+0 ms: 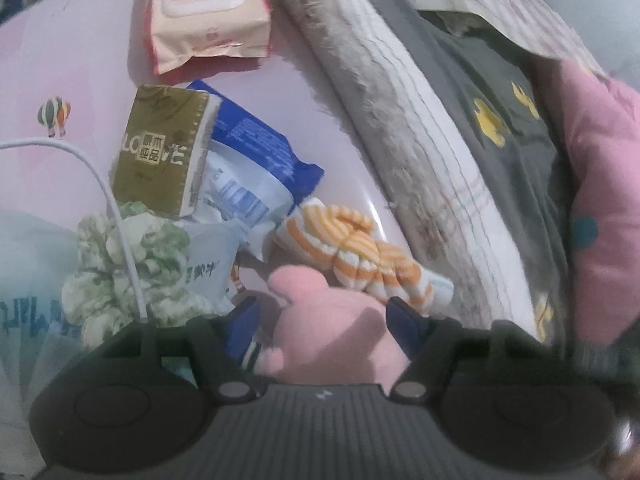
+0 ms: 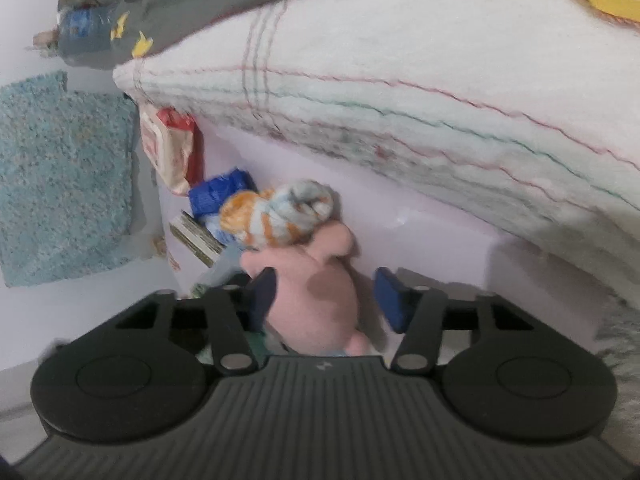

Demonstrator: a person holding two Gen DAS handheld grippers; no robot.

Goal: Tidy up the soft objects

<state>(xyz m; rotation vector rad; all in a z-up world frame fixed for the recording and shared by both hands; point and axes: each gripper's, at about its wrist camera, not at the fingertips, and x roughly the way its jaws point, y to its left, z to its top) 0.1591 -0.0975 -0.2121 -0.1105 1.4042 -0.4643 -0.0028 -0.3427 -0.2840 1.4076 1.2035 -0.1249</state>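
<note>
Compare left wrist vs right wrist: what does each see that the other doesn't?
Left wrist only: gold tissue pack, green-and-white cloth, white cable, pink quilt.

Right wrist only: blue rug on the floor, clutter behind the bedding.

Both: pink plush toy between each view's own open tongs, left and right; orange striped sock, blue packet, red-and-cream wipes pack, white blanket.

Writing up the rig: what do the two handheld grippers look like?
Both match: the left gripper and right gripper each have a black ribbed body with a small white logo, two round black discs, black linkage arms with silver pivot pins, and blue finger pads.
</note>
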